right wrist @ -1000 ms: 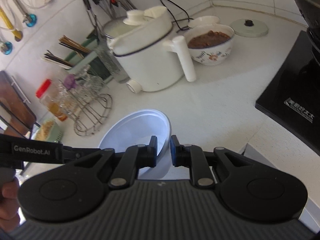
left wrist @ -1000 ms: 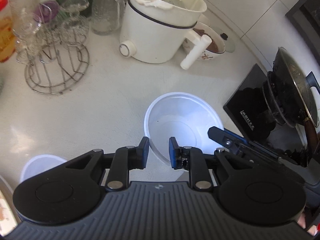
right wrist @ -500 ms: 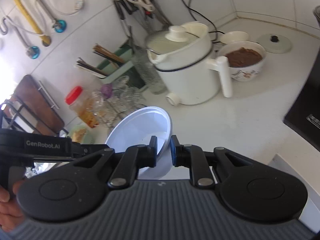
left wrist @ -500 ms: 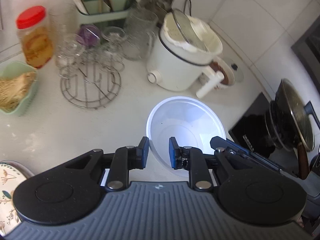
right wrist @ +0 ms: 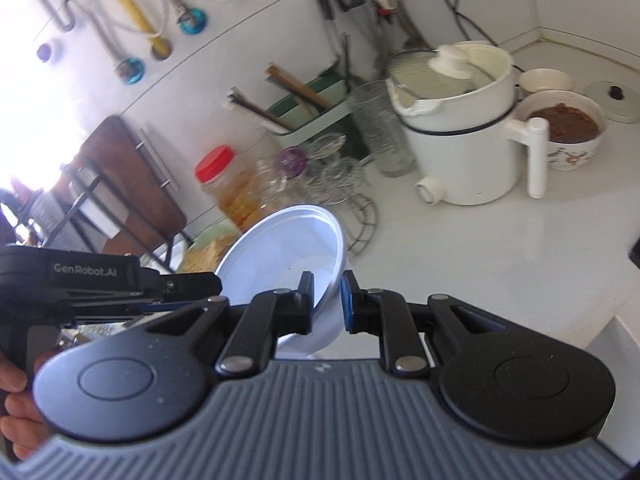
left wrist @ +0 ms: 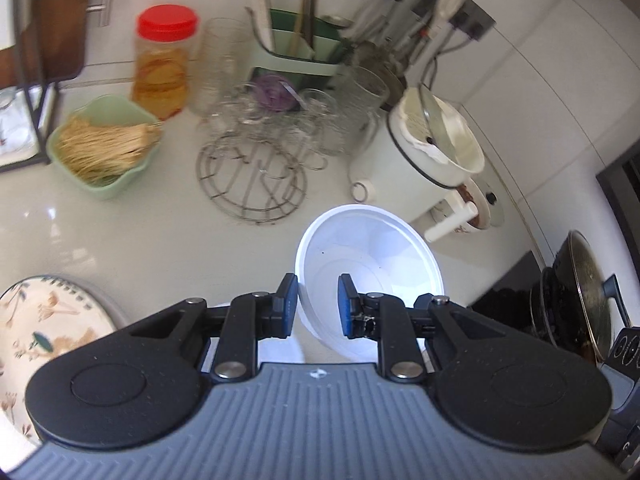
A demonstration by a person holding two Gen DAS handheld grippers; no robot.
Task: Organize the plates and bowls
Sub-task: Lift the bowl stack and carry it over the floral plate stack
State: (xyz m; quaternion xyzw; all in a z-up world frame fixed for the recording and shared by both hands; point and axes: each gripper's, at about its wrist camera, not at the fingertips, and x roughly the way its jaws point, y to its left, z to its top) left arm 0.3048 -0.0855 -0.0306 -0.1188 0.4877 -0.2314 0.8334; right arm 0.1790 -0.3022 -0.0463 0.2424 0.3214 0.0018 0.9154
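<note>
A large white bowl point(left wrist: 372, 252) is held in the air above the counter by both grippers. My left gripper point(left wrist: 318, 300) is shut on the bowl's near rim. My right gripper point(right wrist: 327, 300) is shut on the bowl's point(right wrist: 288, 248) opposite rim. The left gripper's body point(right wrist: 92, 280) shows at the left of the right wrist view. A floral plate point(left wrist: 44, 320) lies on the counter at the lower left of the left wrist view. A floral bowl with brown food point(right wrist: 568, 132) stands behind the pot.
A white electric pot point(left wrist: 424, 160) with a handle, a wire rack of glasses point(left wrist: 256, 168), a green dish of noodles point(left wrist: 100, 148), a red-lidded jar point(left wrist: 164, 60) and a utensil holder point(left wrist: 296, 48) stand on the counter. A stove with a dark wok point(left wrist: 580, 300) is at the right.
Both grippers have lifted the white bowl off the counter and carried it up and to the left. More of the counter's left side, with the green dish and floral plate, has come into view.
</note>
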